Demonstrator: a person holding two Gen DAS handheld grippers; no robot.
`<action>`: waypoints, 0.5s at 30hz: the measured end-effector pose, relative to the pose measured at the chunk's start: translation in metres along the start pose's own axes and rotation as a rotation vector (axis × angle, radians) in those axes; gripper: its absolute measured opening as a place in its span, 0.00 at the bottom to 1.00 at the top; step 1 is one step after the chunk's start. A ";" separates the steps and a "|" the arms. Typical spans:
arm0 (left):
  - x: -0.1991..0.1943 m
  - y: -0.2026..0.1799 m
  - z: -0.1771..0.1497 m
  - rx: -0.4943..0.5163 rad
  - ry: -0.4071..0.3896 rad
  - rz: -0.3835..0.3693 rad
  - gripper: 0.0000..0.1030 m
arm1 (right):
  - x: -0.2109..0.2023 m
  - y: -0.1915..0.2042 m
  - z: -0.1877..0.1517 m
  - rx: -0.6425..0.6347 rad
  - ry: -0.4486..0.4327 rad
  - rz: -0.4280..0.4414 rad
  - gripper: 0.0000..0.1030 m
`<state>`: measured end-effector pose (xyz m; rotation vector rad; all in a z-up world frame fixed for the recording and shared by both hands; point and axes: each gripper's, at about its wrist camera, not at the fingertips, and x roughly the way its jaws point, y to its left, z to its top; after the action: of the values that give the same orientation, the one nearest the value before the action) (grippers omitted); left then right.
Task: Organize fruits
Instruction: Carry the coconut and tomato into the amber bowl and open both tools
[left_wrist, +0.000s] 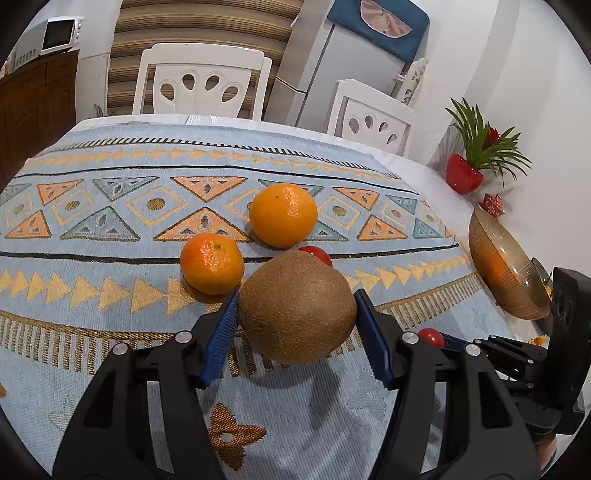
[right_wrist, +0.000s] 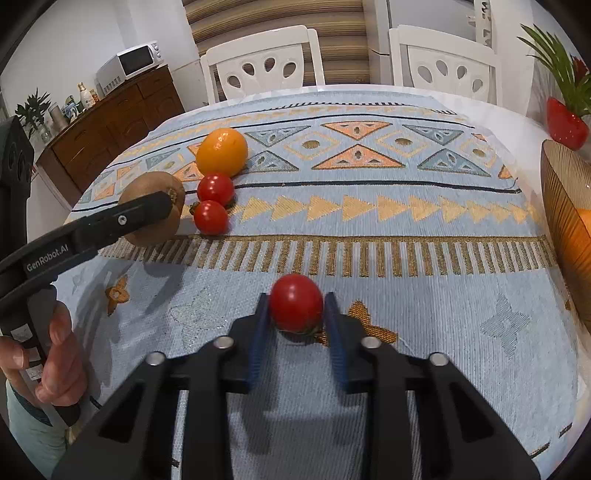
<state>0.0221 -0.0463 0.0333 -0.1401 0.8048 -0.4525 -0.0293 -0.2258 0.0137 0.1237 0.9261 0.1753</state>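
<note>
The left gripper (left_wrist: 297, 306) reaches forward and level over the patterned blue and orange woven tablecloth (left_wrist: 110, 206), and in the right wrist view a hand (right_wrist: 55, 365) is wrapped around its black handle at the left edge. Its blue ribbed pads (left_wrist: 221, 332) stand fairly wide apart and press both sides of a fuzzy brown oval kiwi (left_wrist: 297, 308), which is lifted clear of the cloth with its shadow below.

The right gripper (right_wrist: 297, 308) points forward low above the near part of the cloth. Its jaws are narrow, closed on a small round red cherry tomato (right_wrist: 295, 306) held at the fingertips just over the fabric.

On the cloth beyond the kiwi lie a small round orange mandarin (left_wrist: 211, 263) and a larger round orange (left_wrist: 283, 215), near each other but apart. Two more red cherry tomatoes (right_wrist: 213, 204) sit touching one another just beside the large orange, close to the held kiwi. A ribbed amber glass bowl (left_wrist: 502, 269) stands at the right edge of the table with orange fruit inside. A red pot with a green plant (left_wrist: 463, 173) is behind the bowl.
</note>
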 end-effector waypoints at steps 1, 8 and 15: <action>0.000 0.000 0.000 0.003 -0.001 0.000 0.60 | -0.001 0.000 0.000 -0.001 -0.002 -0.002 0.27; -0.006 -0.009 -0.002 0.034 -0.012 0.004 0.60 | -0.015 -0.010 -0.003 0.034 -0.032 0.020 0.27; -0.026 -0.058 0.006 0.098 -0.024 -0.041 0.60 | -0.063 -0.041 -0.003 0.075 -0.125 0.003 0.27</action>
<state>-0.0088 -0.0869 0.0708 -0.0710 0.7555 -0.5277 -0.0647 -0.2789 0.0542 0.2037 0.8080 0.1342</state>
